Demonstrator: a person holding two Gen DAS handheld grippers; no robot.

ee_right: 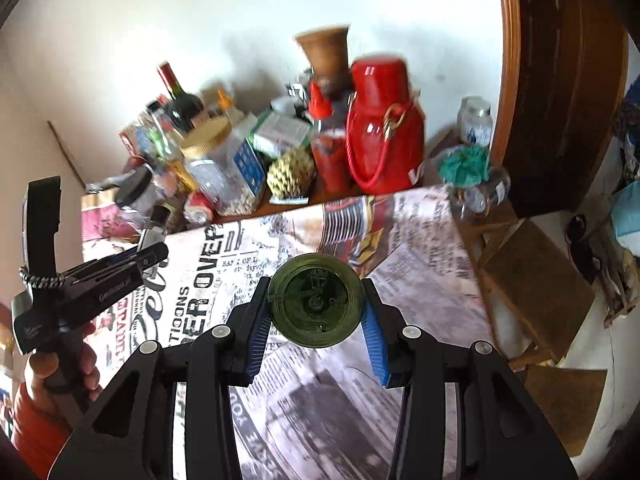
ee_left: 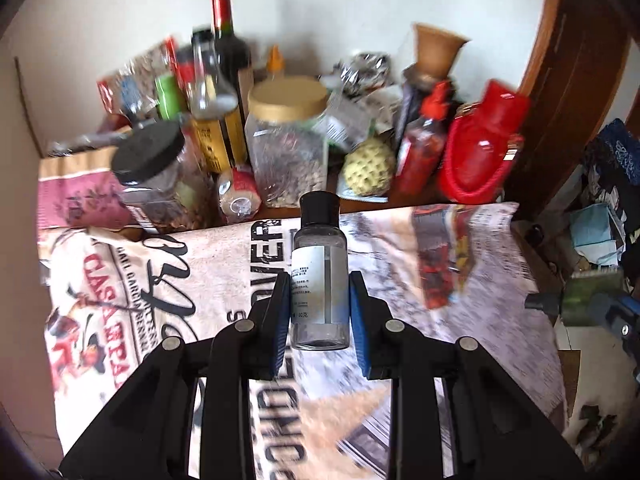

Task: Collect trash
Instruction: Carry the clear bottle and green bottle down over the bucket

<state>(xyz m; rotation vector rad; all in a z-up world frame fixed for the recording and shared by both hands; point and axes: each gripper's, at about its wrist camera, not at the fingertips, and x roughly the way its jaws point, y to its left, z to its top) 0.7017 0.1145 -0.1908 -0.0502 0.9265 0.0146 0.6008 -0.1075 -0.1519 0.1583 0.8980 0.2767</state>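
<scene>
My left gripper [ee_left: 319, 300] is shut on a small clear bottle [ee_left: 319, 272] with a black cap and white label, held above the printed tablecloth [ee_left: 200, 280]. The same bottle [ee_right: 154, 226] and left gripper [ee_right: 132, 258] show at the left of the right wrist view. My right gripper [ee_right: 316, 308] is shut on a green round bottle [ee_right: 316, 304], seen end-on from its base, above the cloth [ee_right: 420, 248]. In the left wrist view that green bottle [ee_left: 588, 300] shows at the right edge.
The back of the table is crowded: a black-lid jar [ee_left: 160, 176], a gold-lid jar [ee_left: 286, 140], a wine bottle [ee_left: 228, 40], a red sauce bottle [ee_left: 420, 152], a red flask [ee_left: 480, 148]. A wooden door frame [ee_right: 560, 80] and cardboard [ee_right: 536, 288] lie right.
</scene>
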